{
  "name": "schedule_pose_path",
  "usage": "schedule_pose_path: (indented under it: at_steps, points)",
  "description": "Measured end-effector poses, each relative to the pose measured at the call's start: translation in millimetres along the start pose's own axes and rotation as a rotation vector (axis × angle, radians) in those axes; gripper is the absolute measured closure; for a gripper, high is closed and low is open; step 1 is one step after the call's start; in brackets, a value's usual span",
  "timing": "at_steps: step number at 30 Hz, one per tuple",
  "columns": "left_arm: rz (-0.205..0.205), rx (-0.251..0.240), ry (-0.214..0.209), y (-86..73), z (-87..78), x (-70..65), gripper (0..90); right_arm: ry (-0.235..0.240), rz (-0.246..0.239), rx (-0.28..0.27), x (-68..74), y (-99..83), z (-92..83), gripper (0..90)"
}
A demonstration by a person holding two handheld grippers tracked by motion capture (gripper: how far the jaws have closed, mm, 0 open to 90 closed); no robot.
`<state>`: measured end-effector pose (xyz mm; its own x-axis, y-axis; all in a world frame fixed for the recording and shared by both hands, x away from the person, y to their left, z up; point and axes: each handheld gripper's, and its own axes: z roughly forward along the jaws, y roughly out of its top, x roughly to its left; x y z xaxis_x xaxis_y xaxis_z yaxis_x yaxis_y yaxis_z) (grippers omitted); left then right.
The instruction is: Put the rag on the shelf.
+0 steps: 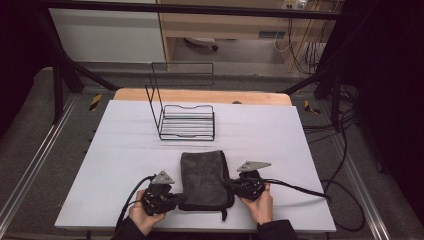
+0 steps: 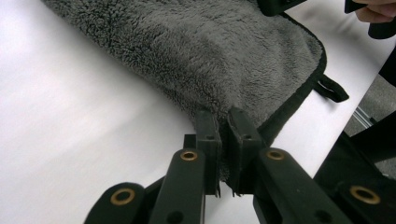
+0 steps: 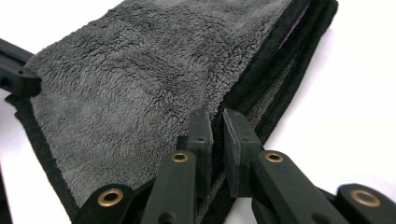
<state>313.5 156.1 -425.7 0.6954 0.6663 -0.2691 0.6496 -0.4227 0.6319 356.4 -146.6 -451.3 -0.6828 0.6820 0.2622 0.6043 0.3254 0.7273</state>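
Both grippers pinch the folded towel point(image 1: 204, 179) between them.

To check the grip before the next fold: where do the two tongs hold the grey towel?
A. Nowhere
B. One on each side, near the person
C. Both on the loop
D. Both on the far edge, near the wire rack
B: the left tongs and the right tongs each pinch one side edge of the towel.

your towel point(image 1: 204, 179) is fluffy grey cloth, matt, edged in smooth black binding. each hand-held gripper has matt black plastic jaws with brass-looking rivets. at 12 o'clock from the towel, the rack point(image 1: 187, 122) is thin black wire. the counter point(image 1: 125, 165) looks smooth, matt white.
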Motion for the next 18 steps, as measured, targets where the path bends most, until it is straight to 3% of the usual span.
schedule_pose_path:
  at_steps: [9, 12, 15, 17, 18]
  points:
    - [0.032, 0.017, 0.021, -9.5, -2.4, 7.5, 82.4, 0.011, 0.010, -0.013, 10.8, -1.0, 7.4, 78.7]
    - [0.052, 0.012, 0.027, -10.0, -2.8, 7.5, 78.5, -0.004, 0.000, -0.024, 10.0, -0.4, 6.1, 70.4]
    - [0.055, -0.003, 0.032, -9.2, -7.5, 10.5, 69.5, -0.024, -0.025, -0.058, 6.8, 2.7, 0.3, 54.1]
    - [0.052, -0.021, 0.037, -7.9, -11.4, 13.4, 66.8, -0.025, -0.025, -0.067, 5.5, 3.7, -1.9, 51.7]
    - [0.052, -0.027, 0.038, -7.0, -13.2, 15.1, 59.1, -0.024, -0.033, -0.077, 2.7, 5.5, -5.8, 44.7]
